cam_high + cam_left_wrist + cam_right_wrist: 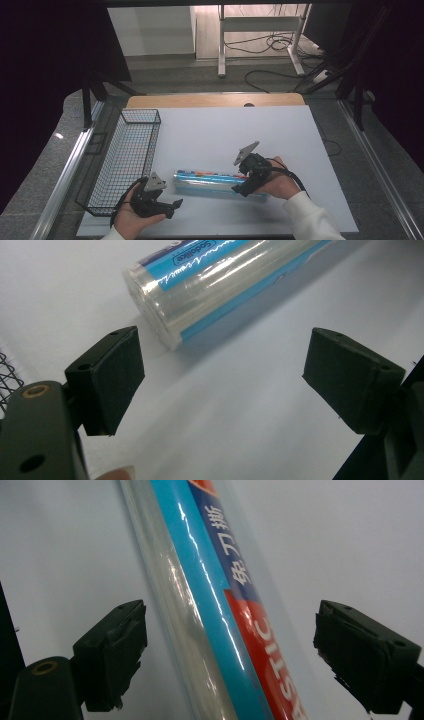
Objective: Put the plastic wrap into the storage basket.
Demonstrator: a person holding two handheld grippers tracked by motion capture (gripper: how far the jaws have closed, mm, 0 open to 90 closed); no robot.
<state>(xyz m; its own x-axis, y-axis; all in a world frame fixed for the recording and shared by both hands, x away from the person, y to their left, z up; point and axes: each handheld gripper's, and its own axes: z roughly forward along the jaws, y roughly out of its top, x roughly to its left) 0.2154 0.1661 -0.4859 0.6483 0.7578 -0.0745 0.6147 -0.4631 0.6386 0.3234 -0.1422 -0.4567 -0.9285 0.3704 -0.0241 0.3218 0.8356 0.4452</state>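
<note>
My right gripper (241,189) has its jaws spread wide over the right end of the roll of plastic wrap (220,183); in the right gripper view the roll (220,630) runs up between the two pads (117,650) with clear gaps on both sides, so nothing is gripped. My left gripper (172,207) sits near the front edge of the white table (250,130), jaws also apart and empty; in the left gripper view the clear end of the roll (200,290) lies just ahead of its pads (112,377), not between them and not touching. The roll lies flat on the table, lengthwise from left to right, blue label up. To its left stands the black wire basket (125,160), close by but apart from the roll.
</note>
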